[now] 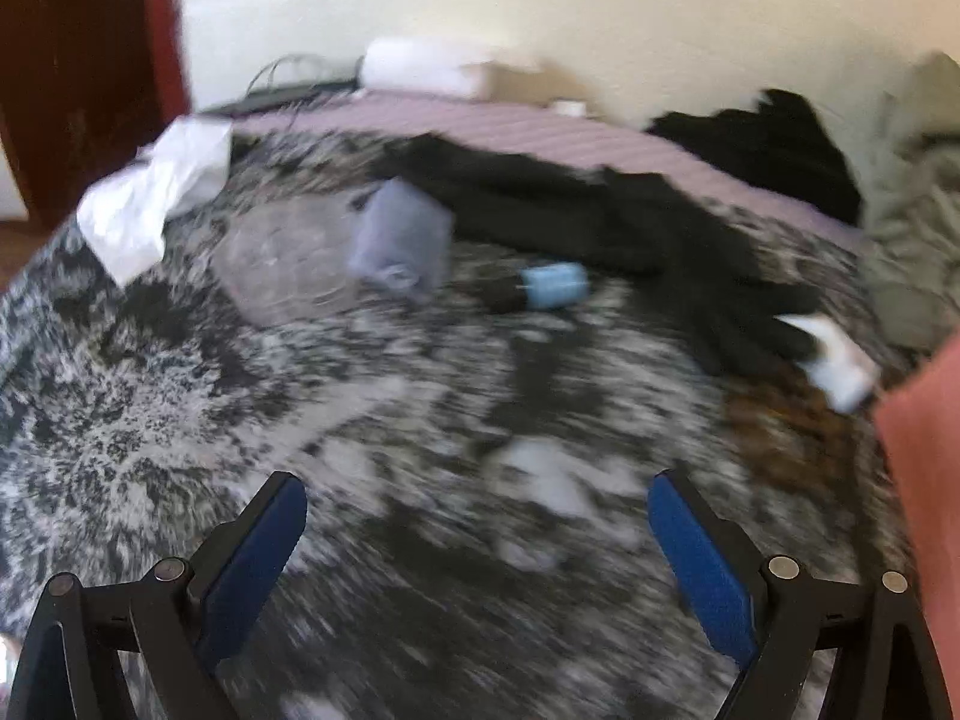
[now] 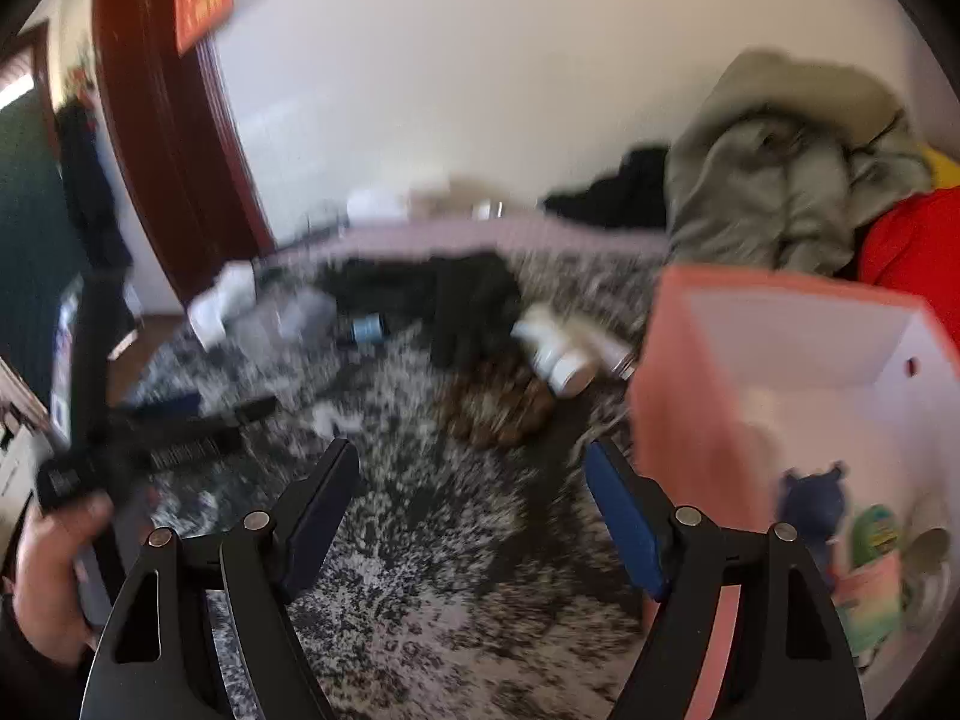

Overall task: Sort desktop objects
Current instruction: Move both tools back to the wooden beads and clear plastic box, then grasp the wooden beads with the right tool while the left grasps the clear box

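Observation:
Both views are blurred by motion. My left gripper (image 1: 477,492) is open and empty above a black-and-white speckled blanket (image 1: 180,420). Ahead lie a blue-and-black small cylinder (image 1: 549,287), a clear plastic bag (image 1: 288,264) with a grey-blue pouch (image 1: 402,240), and a white bottle (image 1: 837,360). My right gripper (image 2: 471,462) is open and empty beside a pink-rimmed box (image 2: 690,390) that holds several small items (image 2: 870,546). White bottles (image 2: 558,348) and the blue cylinder (image 2: 367,329) lie further ahead. The left gripper body (image 2: 180,438) shows at the left.
Black clothing (image 1: 570,210) lies across the blanket, with white crumpled paper (image 1: 156,192) at the left and grey-green clothes (image 2: 780,180) at the right. A brown patch (image 2: 498,408) lies near the bottles. A red-brown door frame (image 2: 162,120) stands at the left.

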Motion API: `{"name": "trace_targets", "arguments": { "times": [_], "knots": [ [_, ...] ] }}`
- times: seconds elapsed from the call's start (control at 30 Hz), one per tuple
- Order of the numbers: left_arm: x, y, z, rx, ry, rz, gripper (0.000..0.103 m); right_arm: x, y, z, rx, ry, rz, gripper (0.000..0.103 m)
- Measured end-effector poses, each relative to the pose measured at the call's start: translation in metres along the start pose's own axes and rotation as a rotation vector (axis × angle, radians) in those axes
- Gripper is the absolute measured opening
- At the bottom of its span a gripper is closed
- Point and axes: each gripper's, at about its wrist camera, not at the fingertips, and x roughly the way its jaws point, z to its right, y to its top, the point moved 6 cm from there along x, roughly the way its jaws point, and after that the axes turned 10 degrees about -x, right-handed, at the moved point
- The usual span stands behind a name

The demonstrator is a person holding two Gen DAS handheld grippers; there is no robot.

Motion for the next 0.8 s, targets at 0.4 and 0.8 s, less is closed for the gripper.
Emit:
{"name": "trace_targets", "arguments": {
  "times": [0.4, 0.8],
  "knots": [
    [0.095, 0.043, -0.039, -0.367, -0.315, -0.047, 0.096, 0.111, -0.032, 0.005, 0.159, 0.047, -0.246, 0.081],
    [0.135, 0.087, -0.027, -0.395, -0.209, 0.133, 0.101, 0.146, -0.029, 0.01, 0.071, 0.016, -0.264, 0.09]
  ]
}}
